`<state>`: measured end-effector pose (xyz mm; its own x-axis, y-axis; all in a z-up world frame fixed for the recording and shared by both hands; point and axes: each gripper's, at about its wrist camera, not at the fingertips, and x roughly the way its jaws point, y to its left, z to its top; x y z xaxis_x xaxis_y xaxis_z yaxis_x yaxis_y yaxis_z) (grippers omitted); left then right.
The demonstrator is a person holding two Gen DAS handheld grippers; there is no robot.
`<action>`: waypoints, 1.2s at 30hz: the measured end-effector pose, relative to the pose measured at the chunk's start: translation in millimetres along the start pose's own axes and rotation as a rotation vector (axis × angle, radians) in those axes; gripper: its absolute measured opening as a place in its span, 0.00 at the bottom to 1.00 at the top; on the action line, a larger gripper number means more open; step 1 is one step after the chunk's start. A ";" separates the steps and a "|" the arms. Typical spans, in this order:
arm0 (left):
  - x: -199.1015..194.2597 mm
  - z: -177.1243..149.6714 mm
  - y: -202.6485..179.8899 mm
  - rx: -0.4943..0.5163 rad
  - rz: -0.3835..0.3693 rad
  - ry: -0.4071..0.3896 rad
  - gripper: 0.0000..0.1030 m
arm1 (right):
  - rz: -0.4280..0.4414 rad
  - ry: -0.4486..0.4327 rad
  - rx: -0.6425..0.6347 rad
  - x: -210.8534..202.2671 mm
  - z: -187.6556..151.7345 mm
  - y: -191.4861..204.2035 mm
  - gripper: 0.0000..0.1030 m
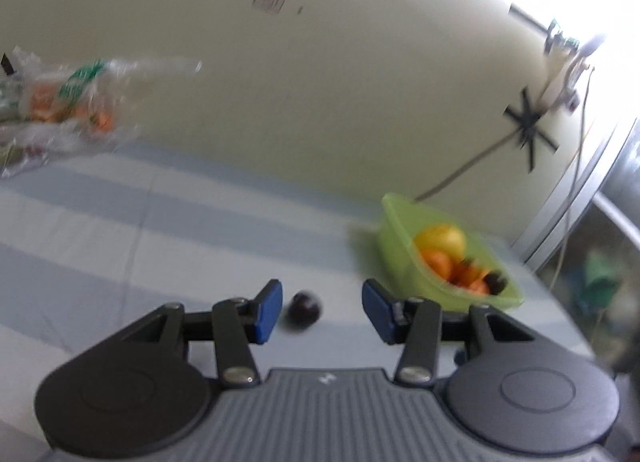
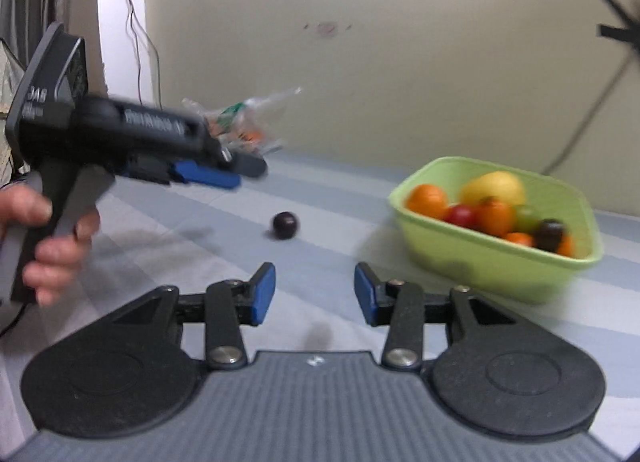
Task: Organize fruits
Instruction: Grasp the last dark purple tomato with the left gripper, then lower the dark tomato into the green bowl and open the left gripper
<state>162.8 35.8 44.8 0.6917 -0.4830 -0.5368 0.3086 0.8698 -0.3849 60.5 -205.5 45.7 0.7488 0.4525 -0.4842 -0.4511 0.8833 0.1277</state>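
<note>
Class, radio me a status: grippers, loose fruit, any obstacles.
Both hand-held grippers open, empty. Dark round plum loose beside green plastic basket. Nothing blocking.

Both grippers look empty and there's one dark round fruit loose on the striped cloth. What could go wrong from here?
1. The dark fruit is round and lies loose on the cloth; a nudge from the left gripper might roll it away instead of seating it between the open pads.
2. The green bin already holds a heap of fruit, so a dropped fruit could bounce out.
3. The right gripper is also aimed toward the fruit, so the two could collide.
</note>
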 end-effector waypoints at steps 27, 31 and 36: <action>22.6 -22.5 -4.3 -0.203 -0.233 0.102 0.20 | -0.046 0.026 -0.114 21.2 6.4 12.7 0.26; 7.1 -38.3 -44.9 -0.112 -0.312 0.054 0.20 | -0.149 -0.084 -0.165 -28.1 -15.2 18.3 0.26; 8.8 -36.7 -86.6 -0.059 -0.392 0.075 0.20 | -0.239 -0.173 -0.127 -69.4 -30.4 4.8 0.26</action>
<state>118.2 -47.5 45.9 0.4793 -0.7847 -0.3931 0.4999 0.6122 -0.6126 -8.3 -236.4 53.5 0.9074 0.2577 -0.3321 -0.3014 0.9495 -0.0867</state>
